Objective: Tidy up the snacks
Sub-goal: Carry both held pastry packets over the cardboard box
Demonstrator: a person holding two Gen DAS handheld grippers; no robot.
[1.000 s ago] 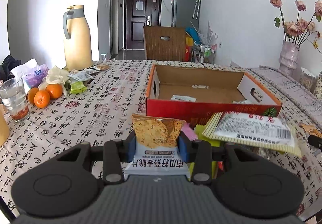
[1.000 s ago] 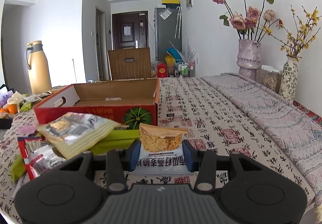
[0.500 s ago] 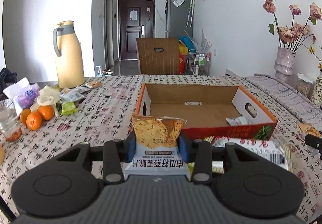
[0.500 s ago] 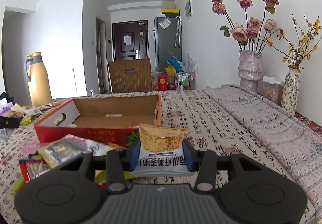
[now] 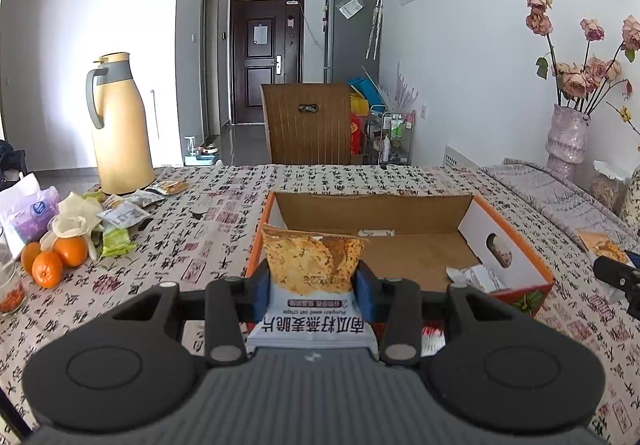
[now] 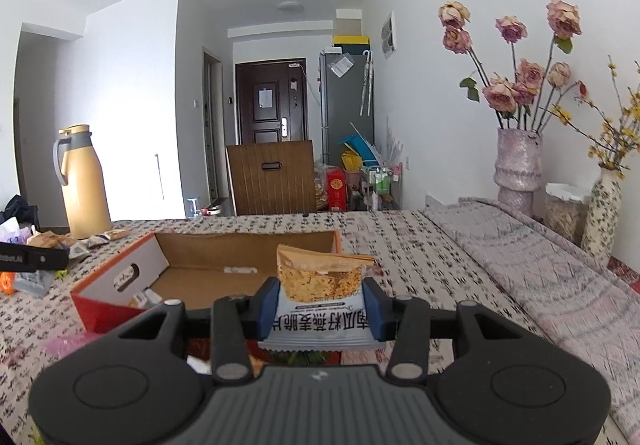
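Two grippers are each clamping one crisp packet: the left gripper (image 5: 313,287) is pinching its packet (image 5: 310,265) at lower centre, the right gripper (image 6: 320,305) its own packet (image 6: 322,285). One open cardboard box (image 5: 516,245) is sitting mid-frame; three oranges (image 5: 52,263) are lying at left. Compared with a second ago, the box is appearing lower and its floor more exposed, while the loose packets that lay before it are dropping from sight.

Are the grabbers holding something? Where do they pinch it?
Yes. The left gripper pinches one crisp packet by its sides; the right gripper pinches another packet the same way.
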